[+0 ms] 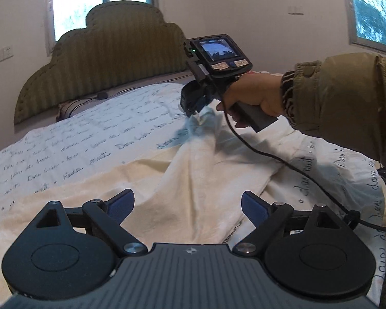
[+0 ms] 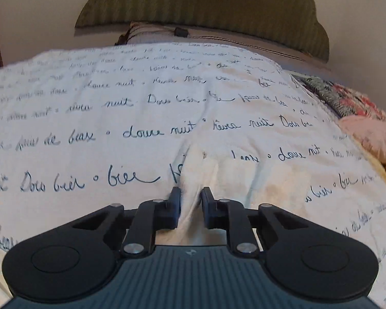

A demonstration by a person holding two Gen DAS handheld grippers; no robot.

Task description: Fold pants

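Cream pants (image 1: 193, 175) lie rumpled on a white quilt with blue script (image 1: 77, 134). My left gripper (image 1: 187, 206) hovers just over their near part, jaws wide apart, with nothing between the blue pads. Farther up the bed a person's hand (image 1: 252, 97) in an olive sleeve holds my right gripper (image 1: 194, 114), which has a bunch of the pants' cloth pulled up into a peak. In the right wrist view the right gripper (image 2: 190, 203) is shut on a ridge of the cream pants (image 2: 226, 180), and the cloth fills the narrow gap between the black fingers.
An olive padded headboard (image 1: 110, 51) and a striped pillow (image 1: 72, 108) stand at the far end. A black cable (image 1: 296, 170) trails from the right gripper across the pants. A pink floral blanket (image 2: 368, 128) lies at the quilt's right edge. Windows are set in the walls behind.
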